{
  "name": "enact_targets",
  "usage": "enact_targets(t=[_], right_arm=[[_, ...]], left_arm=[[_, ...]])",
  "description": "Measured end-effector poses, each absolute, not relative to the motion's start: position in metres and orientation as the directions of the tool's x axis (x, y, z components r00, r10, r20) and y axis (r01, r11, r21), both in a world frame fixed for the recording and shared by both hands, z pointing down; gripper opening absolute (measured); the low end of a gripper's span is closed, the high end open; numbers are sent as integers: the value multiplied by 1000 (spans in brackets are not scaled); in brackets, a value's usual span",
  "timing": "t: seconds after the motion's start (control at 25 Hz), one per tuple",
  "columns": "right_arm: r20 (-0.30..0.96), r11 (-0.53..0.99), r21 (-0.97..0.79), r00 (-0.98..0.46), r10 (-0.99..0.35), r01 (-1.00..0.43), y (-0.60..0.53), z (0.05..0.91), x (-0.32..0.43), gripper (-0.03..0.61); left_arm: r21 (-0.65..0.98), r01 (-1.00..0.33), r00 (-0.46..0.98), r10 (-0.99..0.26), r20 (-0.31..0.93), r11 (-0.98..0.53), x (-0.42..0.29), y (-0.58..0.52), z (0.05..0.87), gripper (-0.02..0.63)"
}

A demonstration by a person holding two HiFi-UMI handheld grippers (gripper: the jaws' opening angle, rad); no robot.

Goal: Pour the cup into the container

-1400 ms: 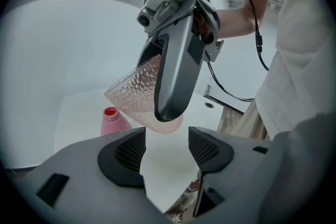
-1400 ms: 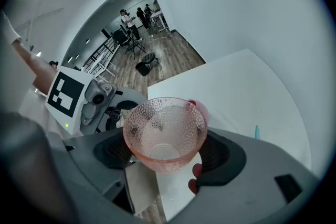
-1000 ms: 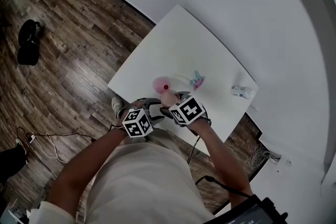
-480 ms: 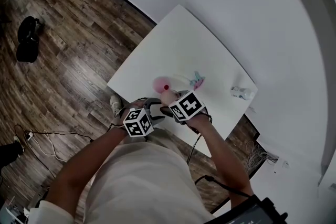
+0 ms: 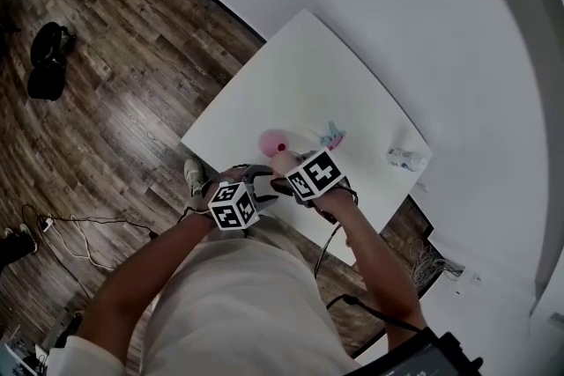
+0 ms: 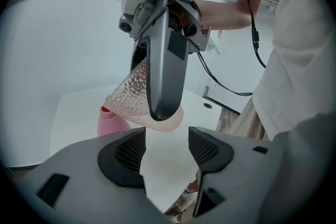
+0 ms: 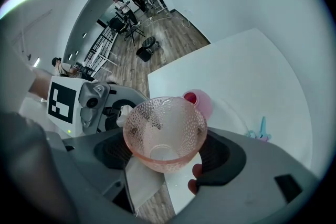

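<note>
No words, numbers or brands are readable; the left tool (image 6: 165, 150) and right tool (image 7: 164, 152) bear only black-and-white square markers.

We see the right gripper (image 5: 286, 174), clamped on the cup (image 5: 282, 161), creep a little farther over the tabletop (image 5: 300, 66) toward the pink container (image 5: 271, 141). Its marker cube (image 5: 315, 173) now sits slightly higher in the head view than a second ago. The dark shape (image 5: 11, 247) on the floor (image 5: 132, 84) at the left edge slides farther out of the picture.
</note>
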State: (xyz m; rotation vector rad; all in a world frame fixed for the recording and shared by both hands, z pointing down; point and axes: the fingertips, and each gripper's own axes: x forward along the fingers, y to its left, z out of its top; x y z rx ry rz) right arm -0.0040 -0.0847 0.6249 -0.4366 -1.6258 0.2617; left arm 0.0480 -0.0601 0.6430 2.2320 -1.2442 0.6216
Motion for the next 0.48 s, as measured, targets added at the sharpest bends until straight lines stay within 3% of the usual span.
enact_targets(t=[0.48], right_arm=[[900, 894, -432, -18, 437, 117, -86, 625, -3, 368]], left_arm=[[207, -865, 481, -637, 603, -457, 49, -62, 642, 247]])
